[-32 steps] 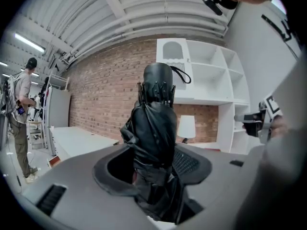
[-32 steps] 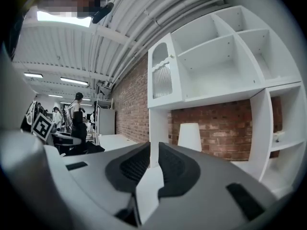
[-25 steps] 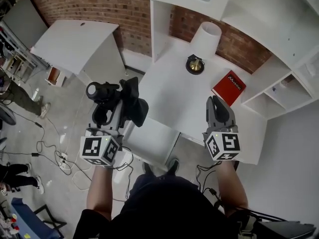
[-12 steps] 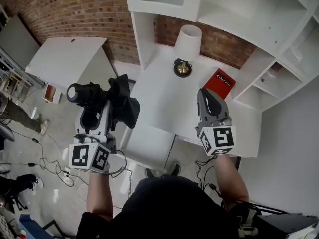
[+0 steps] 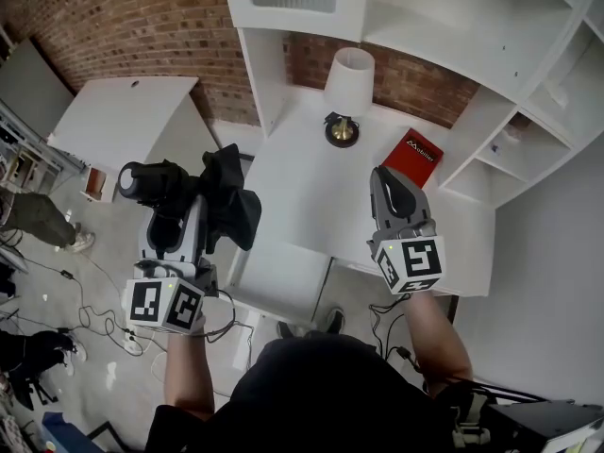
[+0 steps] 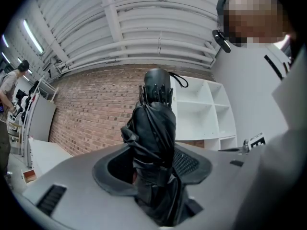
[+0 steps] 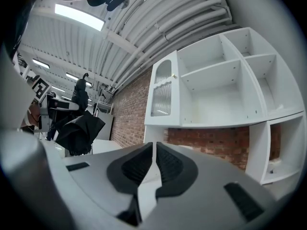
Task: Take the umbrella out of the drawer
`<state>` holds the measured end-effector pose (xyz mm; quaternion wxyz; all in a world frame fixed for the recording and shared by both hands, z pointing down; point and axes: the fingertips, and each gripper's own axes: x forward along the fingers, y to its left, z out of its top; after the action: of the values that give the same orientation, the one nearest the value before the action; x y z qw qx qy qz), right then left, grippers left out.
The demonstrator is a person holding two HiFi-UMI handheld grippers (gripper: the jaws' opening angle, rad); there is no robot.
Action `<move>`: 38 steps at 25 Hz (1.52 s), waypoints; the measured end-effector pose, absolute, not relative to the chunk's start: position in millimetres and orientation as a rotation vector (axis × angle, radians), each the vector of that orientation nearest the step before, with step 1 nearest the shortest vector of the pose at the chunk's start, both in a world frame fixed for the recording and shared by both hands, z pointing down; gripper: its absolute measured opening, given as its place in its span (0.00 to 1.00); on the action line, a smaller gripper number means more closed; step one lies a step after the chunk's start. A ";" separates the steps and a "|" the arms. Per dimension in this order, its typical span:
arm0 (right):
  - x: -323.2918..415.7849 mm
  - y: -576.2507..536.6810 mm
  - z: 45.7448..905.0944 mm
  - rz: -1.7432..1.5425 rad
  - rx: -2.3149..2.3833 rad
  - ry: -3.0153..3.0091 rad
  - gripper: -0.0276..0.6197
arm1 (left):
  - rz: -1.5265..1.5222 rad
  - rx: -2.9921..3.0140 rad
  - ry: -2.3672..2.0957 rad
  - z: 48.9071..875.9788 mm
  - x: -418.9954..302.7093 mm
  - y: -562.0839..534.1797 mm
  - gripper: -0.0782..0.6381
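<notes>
A folded black umbrella (image 5: 225, 204) is up in the air left of the white desk (image 5: 311, 196), with my left gripper (image 5: 176, 223) shut on it. Seen from the left gripper view, the umbrella (image 6: 154, 123) stands upright between the two pads, its fabric bunched in the gap. It also shows at the left of the right gripper view, as a dark umbrella (image 7: 76, 128). My right gripper (image 5: 396, 187) hovers over the desk's near right part. Its jaws have just been closing and now stand shut, nothing between them (image 7: 153, 152). A white drawer box (image 5: 283, 274) juts from the desk's front edge.
On the desk stand a white-shaded lamp (image 5: 347, 75) and a red book (image 5: 413, 156). White shelving (image 5: 514, 154) rises behind and to the right. A second white table (image 5: 123, 121) is at the left, cables (image 5: 85, 300) lie on the floor, and a person (image 5: 33, 217) stands at the left edge.
Both grippers have risen a little, the left one carrying the umbrella. The right gripper's jaws went from slightly apart to shut.
</notes>
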<state>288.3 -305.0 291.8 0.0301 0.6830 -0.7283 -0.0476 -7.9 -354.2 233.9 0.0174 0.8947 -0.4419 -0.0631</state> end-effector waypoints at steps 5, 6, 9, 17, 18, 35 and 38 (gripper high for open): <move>285.7 -309.0 292.4 -0.140 2.092 -2.253 0.07 | -0.178 2.782 -1.376 235.1 -7.9 -354.7 0.42; 285.4 -310.0 292.6 -0.137 2.089 -2.255 0.07 | -0.175 2.782 -1.377 234.8 -7.7 -355.0 0.42; 285.3 -312.8 293.0 -0.126 2.081 -2.262 0.07 | -0.170 2.779 -1.382 234.5 -7.4 -355.5 0.42; 288.1 -315.5 292.0 -0.117 2.069 -2.274 0.07 | -0.168 2.760 -1.398 235.6 -8.2 -354.6 0.42; 288.6 -315.6 291.5 -0.117 2.068 -2.275 0.07 | -0.168 2.757 -1.401 235.5 -8.2 -354.4 0.42; 296.1 -315.0 278.0 -0.137 2.047 -2.289 0.05 | -0.152 2.728 -1.449 226.8 -4.5 -347.6 0.42; 298.2 -316.0 277.0 -0.127 2.045 -2.294 0.05 | -0.146 2.724 -1.453 224.6 -3.2 -347.0 0.42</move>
<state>298.2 -316.0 277.0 0.0328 0.6646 -0.7454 -0.0413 -3.2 -347.0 224.6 0.0252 0.8811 -0.4700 -0.0471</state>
